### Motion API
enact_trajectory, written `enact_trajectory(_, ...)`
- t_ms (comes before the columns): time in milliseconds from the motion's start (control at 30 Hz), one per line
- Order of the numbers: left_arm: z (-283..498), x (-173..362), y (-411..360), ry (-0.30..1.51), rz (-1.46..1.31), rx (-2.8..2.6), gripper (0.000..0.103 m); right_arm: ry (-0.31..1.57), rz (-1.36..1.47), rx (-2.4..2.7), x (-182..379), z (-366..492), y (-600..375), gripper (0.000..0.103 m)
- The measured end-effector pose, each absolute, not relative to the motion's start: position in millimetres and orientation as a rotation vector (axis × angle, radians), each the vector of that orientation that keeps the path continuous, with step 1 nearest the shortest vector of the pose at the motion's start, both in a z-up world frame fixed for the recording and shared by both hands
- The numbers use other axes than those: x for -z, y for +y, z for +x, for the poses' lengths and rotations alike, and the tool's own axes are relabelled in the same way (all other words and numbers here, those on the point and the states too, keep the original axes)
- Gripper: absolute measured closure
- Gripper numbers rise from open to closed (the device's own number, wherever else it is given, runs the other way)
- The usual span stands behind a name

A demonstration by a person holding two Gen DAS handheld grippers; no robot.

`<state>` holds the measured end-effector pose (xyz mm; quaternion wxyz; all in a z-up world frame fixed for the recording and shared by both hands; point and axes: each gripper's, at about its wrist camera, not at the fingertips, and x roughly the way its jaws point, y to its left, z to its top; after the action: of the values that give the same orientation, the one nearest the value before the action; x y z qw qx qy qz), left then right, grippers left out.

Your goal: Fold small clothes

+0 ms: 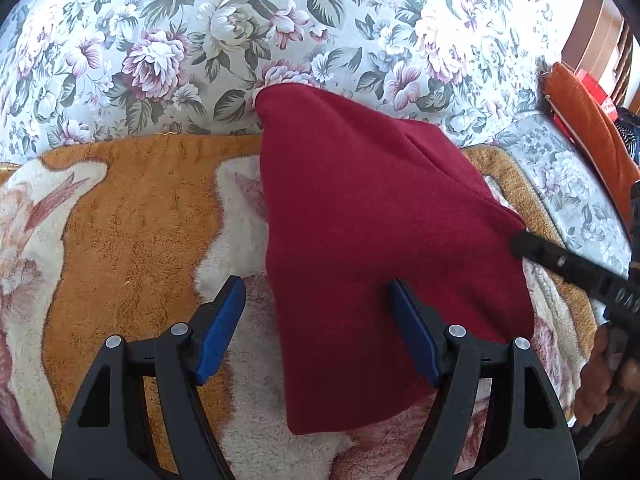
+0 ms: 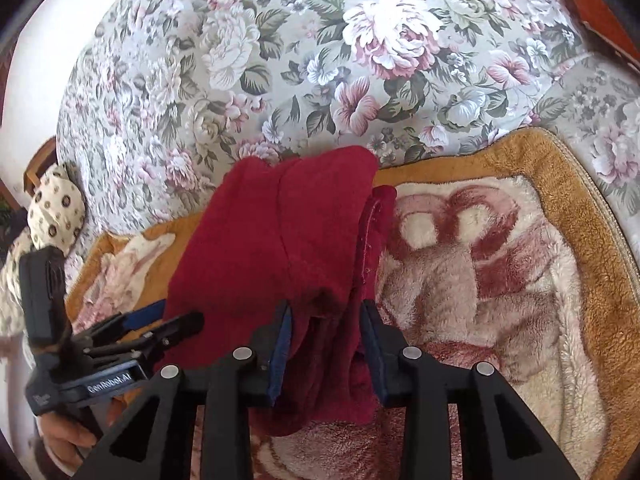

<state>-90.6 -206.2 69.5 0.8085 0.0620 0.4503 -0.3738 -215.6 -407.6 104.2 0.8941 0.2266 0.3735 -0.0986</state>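
Folding comes next: the dark red fleece garment lies doubled on my fluffy orange-and-cream blanket. My right gripper straddles its bunched edge, jaws parted and apparently loose; my left gripper hangs wide, empty. I'd smooth layers before pressing.

The seating surface is a sofa upholstered in grey fabric with pink and white flowers and green leaves. A plush blanket with an orange border and cream-and-pink pattern covers the seat. An orange cushion lies at the right. A white wall appears at the left. Daylight illuminates the scene.
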Motion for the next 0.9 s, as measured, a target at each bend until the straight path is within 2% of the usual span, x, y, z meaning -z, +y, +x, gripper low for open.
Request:
enact_trajectory(133,-94.9,-71.7,-201.7,0.947,0.115,0.825,0.028,0.703,0.362,0.241,-121.8,-217.9,-391.6,0.064)
enact_trajectory(233,-98.2,-73.7,-202.3,0.93,0.11,0.838,0.028,0.748,0.277,0.242,-115.3,-209.9,-380.9,0.064)
enact_trajectory(367,-99.2,-76.9,-200.9,0.913,0.084,0.858,0.028,0.893,0.352,0.251,-84.6,-205.0,-393.3,0.064)
enact_trajectory(533,-95.3,-81.3,-194.2,0.91,0.034,0.868,0.028,0.797,0.383,0.225,-101.7,-216.4,-394.8,0.064)
enact_trajectory(633,-91.0,-80.1,-192.0,0.929,0.002,0.877,0.027,0.739,0.389,0.224,-109.0,-221.3,-395.9,0.059)
enact_trajectory(767,-84.6,-76.4,-190.5,0.973,-0.033,0.879,0.027,0.749,0.478,0.215,-103.2,-220.6,-403.5,0.058)
enact_trajectory(900,-84.7,-78.9,-188.6,0.988,-0.046,0.897,0.027,0.738,0.424,0.226,-104.7,-223.2,-396.6,0.056)
